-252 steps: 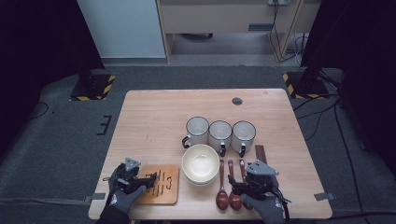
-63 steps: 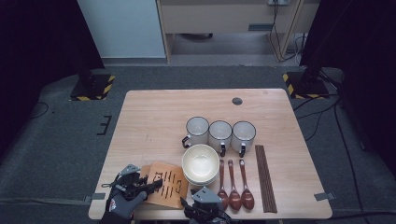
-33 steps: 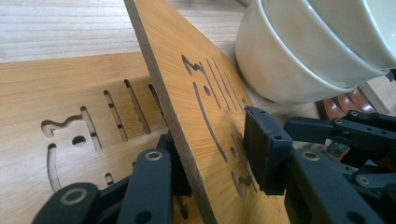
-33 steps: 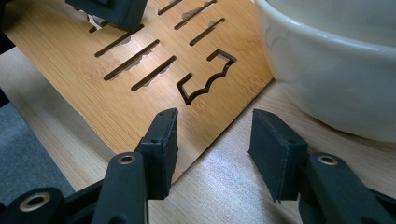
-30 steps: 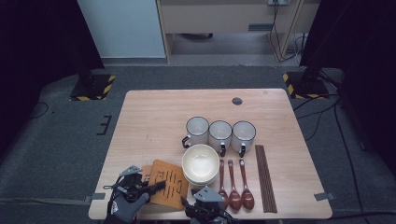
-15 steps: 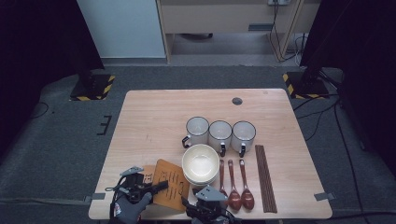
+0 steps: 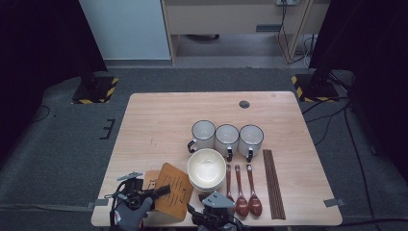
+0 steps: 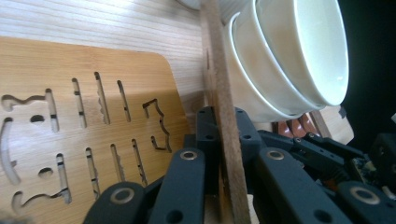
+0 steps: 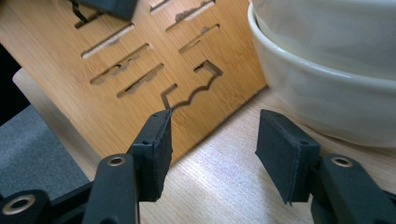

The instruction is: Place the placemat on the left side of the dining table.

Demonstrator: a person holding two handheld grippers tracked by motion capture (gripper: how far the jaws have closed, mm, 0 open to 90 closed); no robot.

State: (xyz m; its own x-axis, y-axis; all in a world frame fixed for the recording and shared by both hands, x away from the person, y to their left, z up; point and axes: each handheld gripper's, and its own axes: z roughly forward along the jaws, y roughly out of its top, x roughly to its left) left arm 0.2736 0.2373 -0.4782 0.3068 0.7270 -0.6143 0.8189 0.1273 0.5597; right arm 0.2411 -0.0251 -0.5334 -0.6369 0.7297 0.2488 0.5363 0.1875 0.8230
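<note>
Two stacked bowls beside coaster | left gripper pinching coaster | right gripper spread

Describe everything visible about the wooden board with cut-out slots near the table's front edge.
The flat light-brown wooden board with cut-out slots has rounded corners and rows of narrow slits and shaped holes cut through it. It is lifted and tilted above a second similar board lying on the pale wooden table. The left hand-held gripper is shut on its edge, jaws pressing both faces. It stands beside the stacked cream bowls; the right hand-held gripper is open just short of its corner.
</note>
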